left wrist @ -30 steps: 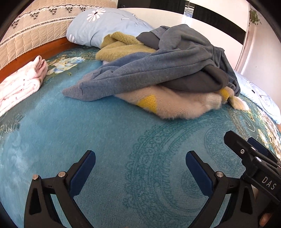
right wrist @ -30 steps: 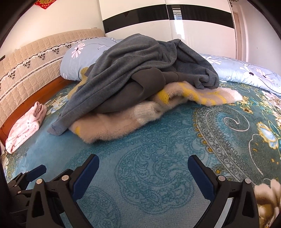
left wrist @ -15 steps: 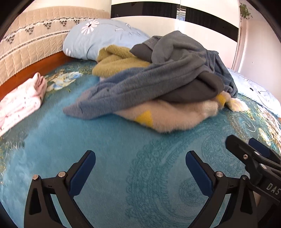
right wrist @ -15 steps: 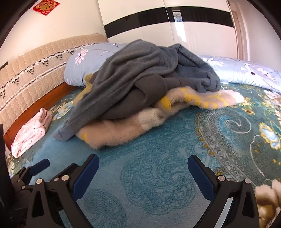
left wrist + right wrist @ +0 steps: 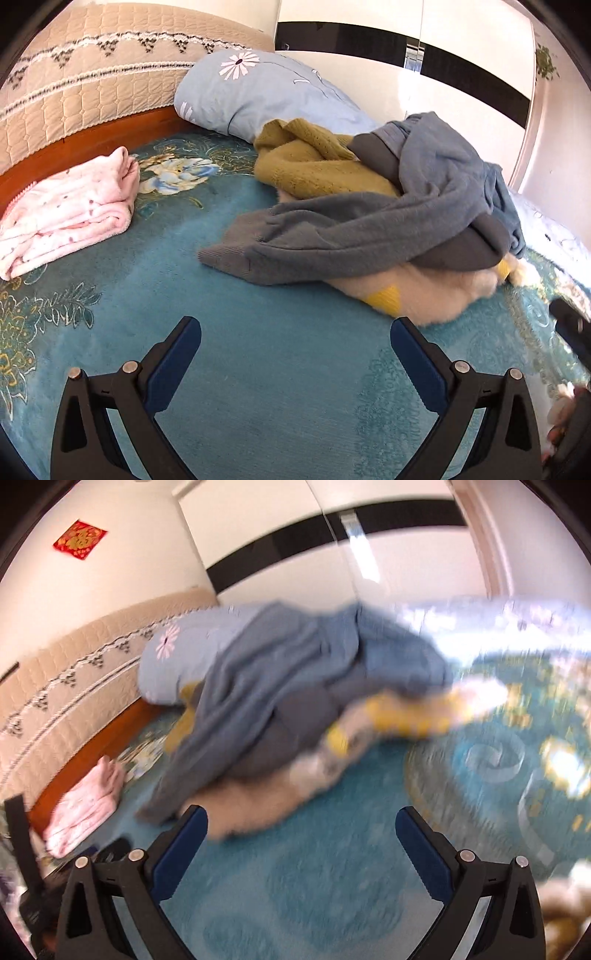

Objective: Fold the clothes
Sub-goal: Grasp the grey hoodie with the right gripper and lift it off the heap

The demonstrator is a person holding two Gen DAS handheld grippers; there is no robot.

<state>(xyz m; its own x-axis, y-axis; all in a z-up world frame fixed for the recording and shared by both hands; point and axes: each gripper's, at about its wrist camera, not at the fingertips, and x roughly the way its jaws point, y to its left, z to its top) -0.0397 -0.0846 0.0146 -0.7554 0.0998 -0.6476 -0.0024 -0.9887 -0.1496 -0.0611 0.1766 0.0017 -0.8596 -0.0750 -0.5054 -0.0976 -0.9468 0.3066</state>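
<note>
A teal patterned bedspread (image 5: 258, 369) covers the bed; only the right wrist view, heavily blurred, shows a red wall decoration (image 5: 79, 540), while the left wrist view shows the mustard sweater (image 5: 314, 166) clearly. The clothes pile (image 5: 388, 229) lies mid-bed, a grey sweater draped over cream-and-yellow knit, near a folded pink garment (image 5: 66, 210). The left gripper (image 5: 295, 339) and right gripper (image 5: 301, 825) hover above the bedspread, jaws wide and empty.

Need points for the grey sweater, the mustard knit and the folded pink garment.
grey sweater (image 5: 369, 229), left wrist view, on the sleeve draped across the pile's front.
mustard knit (image 5: 310, 170), left wrist view, on its exposed top.
folded pink garment (image 5: 70, 214), left wrist view, on its upper face.
</note>
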